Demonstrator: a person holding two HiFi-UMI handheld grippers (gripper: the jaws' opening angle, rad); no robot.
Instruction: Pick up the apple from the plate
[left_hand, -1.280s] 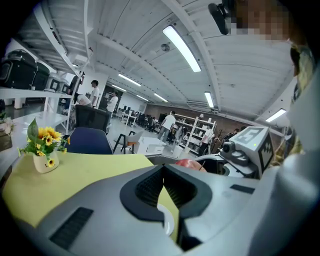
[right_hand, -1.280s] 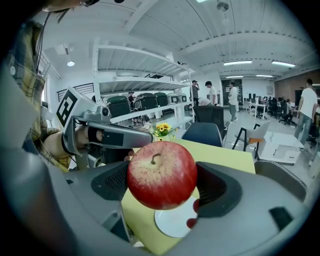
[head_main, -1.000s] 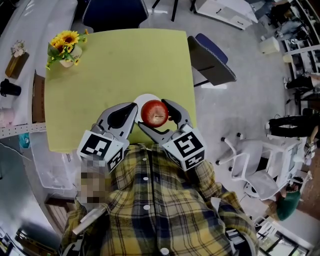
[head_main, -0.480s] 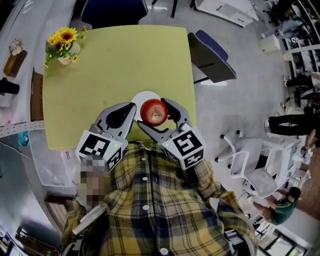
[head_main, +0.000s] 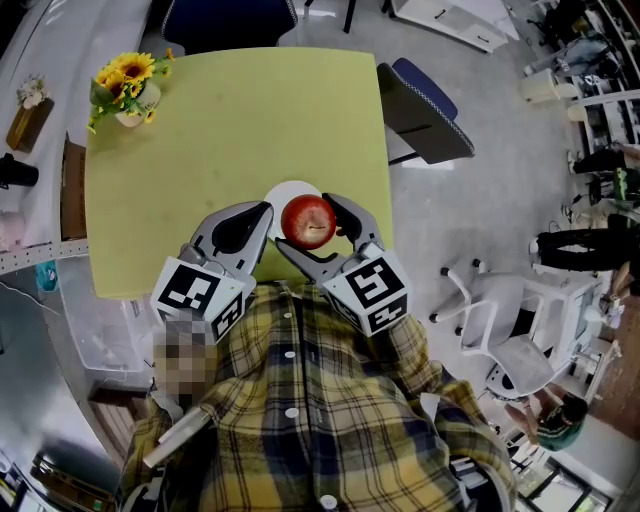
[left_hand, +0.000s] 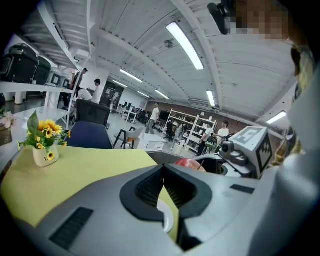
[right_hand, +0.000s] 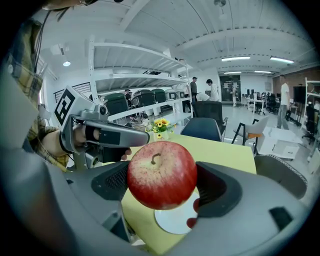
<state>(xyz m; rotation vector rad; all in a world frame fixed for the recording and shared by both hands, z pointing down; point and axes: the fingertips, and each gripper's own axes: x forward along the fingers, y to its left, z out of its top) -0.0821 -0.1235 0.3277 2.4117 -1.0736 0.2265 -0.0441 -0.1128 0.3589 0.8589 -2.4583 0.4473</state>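
Note:
A red apple (head_main: 308, 221) (right_hand: 161, 174) hangs above the white plate (head_main: 283, 194) (right_hand: 175, 220), clamped between the jaws of my right gripper (head_main: 315, 228) (right_hand: 162, 182). The plate lies bare on the yellow-green table (head_main: 230, 140) near its front edge. My left gripper (head_main: 262, 228) (left_hand: 163, 187) hovers just left of the apple, its jaws closed together with nothing in them. From the left gripper view, a bit of the apple (left_hand: 187, 162) and a sliver of the plate (left_hand: 166, 220) show past the jaws.
A small vase of sunflowers (head_main: 128, 90) (left_hand: 44, 142) stands at the table's far left corner. A dark blue chair (head_main: 425, 110) is at the table's right side and another (head_main: 232, 25) at its far end. White office chairs (head_main: 500, 340) stand on the floor to the right.
The apple and both grippers have barely moved; the head view shifted a little.

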